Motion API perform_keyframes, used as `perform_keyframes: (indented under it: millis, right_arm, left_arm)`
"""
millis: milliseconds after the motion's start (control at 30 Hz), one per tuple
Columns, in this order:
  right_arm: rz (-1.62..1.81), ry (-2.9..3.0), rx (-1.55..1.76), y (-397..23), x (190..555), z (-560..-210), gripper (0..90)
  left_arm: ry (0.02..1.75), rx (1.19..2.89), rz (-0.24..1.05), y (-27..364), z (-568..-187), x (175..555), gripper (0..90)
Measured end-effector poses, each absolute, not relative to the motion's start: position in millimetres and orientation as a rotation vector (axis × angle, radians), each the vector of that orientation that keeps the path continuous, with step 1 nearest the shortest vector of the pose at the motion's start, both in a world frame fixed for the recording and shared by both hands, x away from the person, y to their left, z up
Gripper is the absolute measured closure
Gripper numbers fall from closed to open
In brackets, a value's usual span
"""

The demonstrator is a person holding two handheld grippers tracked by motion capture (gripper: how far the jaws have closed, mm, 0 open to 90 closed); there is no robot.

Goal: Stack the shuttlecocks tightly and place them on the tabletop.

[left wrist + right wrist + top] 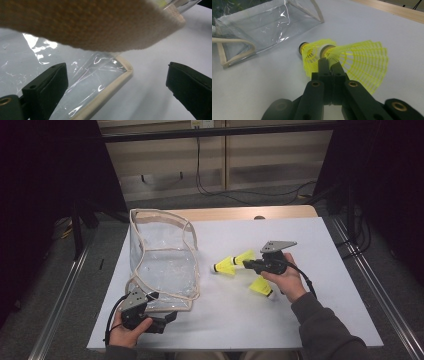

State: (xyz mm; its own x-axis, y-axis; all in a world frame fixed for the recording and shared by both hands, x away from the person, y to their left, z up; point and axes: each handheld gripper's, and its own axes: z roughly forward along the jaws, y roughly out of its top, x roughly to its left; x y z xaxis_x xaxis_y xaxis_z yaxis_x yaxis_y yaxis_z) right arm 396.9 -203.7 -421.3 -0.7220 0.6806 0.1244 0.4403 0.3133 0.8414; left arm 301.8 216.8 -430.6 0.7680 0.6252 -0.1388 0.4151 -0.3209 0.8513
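1. Nearest to me, my left hand (127, 332) rests at the table's front edge, wrapped around the left gripper (167, 317), which points level toward the right along the table.
2. In the left gripper view its jaws stand wide apart with nothing pressed between them; the cream-trimmed bottom corner of the clear bag (105, 82) lies just ahead of the gap, and the bag's woven band (87, 25) hangs across the top of that view.
3. The clear bag (162, 265) stands open on the white table (280, 320), left of centre, just behind the left gripper.
4. My right hand (287, 277) sits mid-table on the right side, forearm coming in from the lower right, holding the right gripper (246, 265) level and pointing left toward the bag.
5. Its jaws are closed together, pinching the yellow mesh skirt of a shuttlecock (359, 62).
6. A second shuttlecock (312, 56) lies touching or just beside it, toward the bag.
7. A third shuttlecock (261, 287) lies under my right hand.
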Motion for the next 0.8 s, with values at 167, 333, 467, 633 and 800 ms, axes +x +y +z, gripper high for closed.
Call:
perform_keyframes:
  millis: [167,333,467,633,800]
  right_arm:
    - [1.366,2.332,1.012,-203.2,397.2,-421.8,89.7]
    - [1.359,2.342,1.008,-201.6,397.3,-422.4,89.6]
    - [1.354,2.349,1.002,-200.5,397.6,-422.3,89.7]
    - [1.352,2.353,0.994,-199.1,398.5,-420.7,89.7]
    - [1.359,2.357,0.991,-196.5,399.9,-419.0,89.7]
  left_arm:
    - [0.786,1.96,0.264,216.8,-430.6,301.9,4.0]
    - [0.786,1.96,0.263,216.9,-430.7,301.8,4.0]
    - [0.784,1.96,0.263,217.0,-430.7,302.0,4.0]
    - [0.784,1.96,0.262,217.0,-430.7,302.0,4.0]
    - [0.784,1.962,0.26,217.2,-430.5,302.1,4.0]
